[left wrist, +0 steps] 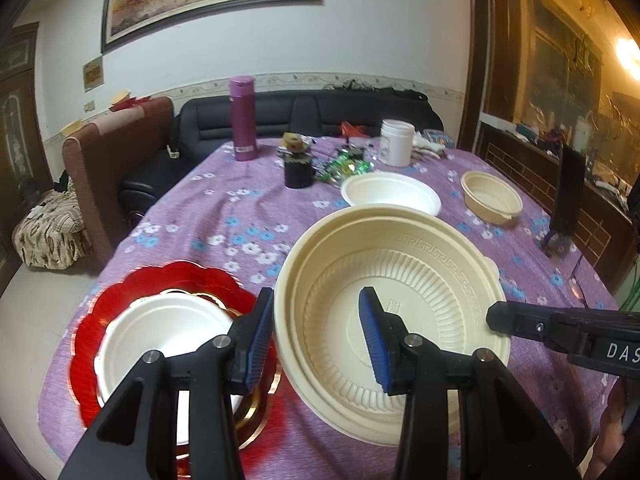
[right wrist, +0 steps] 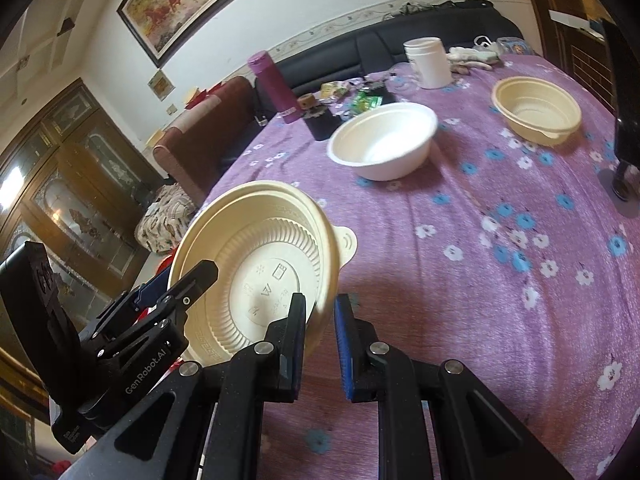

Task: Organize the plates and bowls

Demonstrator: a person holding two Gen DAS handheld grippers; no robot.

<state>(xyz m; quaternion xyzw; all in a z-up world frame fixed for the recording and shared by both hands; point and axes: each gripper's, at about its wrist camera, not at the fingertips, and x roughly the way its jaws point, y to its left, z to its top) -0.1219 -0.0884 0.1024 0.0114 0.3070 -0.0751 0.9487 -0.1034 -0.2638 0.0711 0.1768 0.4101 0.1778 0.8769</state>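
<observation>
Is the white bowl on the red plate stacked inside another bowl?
No, the white bowl sits alone on the red plate, with only a gold-rimmed plate showing under it.

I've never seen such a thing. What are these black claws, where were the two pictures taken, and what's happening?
No robot here: a person holds a two-finger gripper in each hand, each with a wide-angle camera looking along its fingers. One picture comes from the left gripper, the other from the right gripper. Between them is a ribbed cream bowl, tilted over the purple flowered tablecloth. The right gripper pinches its rim; the left one's fingers straddle the opposite rim, how firmly I cannot tell. Also there: a white bowl, a smaller cream bowl, a red plate bearing a white dish, a purple flask, a white jar.
</observation>
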